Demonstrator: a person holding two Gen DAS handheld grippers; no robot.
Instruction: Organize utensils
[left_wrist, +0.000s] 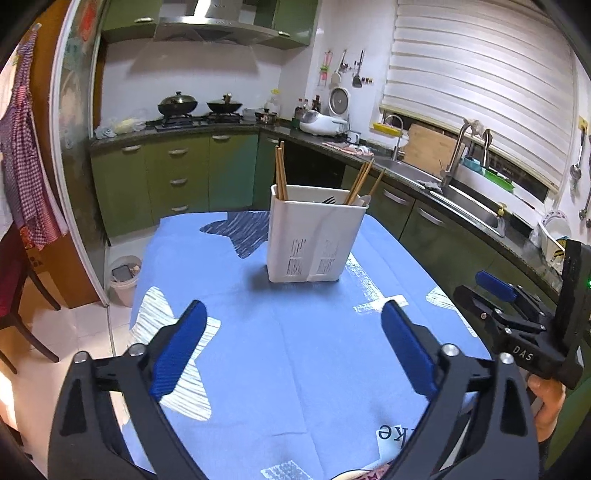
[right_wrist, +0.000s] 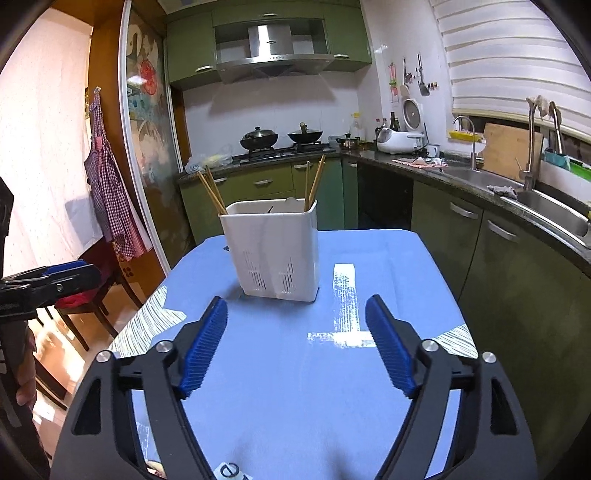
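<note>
A white plastic utensil holder (left_wrist: 314, 240) stands upright on the blue tablecloth (left_wrist: 295, 350), also in the right wrist view (right_wrist: 273, 251). Wooden chopsticks (left_wrist: 281, 173) lean in its left and right compartments (right_wrist: 212, 192). A dark fork tip (left_wrist: 328, 200) and a pale spoon (left_wrist: 364, 200) just show above the rim. My left gripper (left_wrist: 293, 314) is open and empty, short of the holder. My right gripper (right_wrist: 297, 310) is open and empty, also short of it. The right gripper shows at the left view's right edge (left_wrist: 517, 314).
The table (right_wrist: 424, 295) sits in a kitchen with green cabinets (left_wrist: 177, 177). A sink counter (right_wrist: 535, 199) runs along the right. A wooden chair (right_wrist: 88, 295) and a small bin (left_wrist: 123, 277) stand on the floor to the left.
</note>
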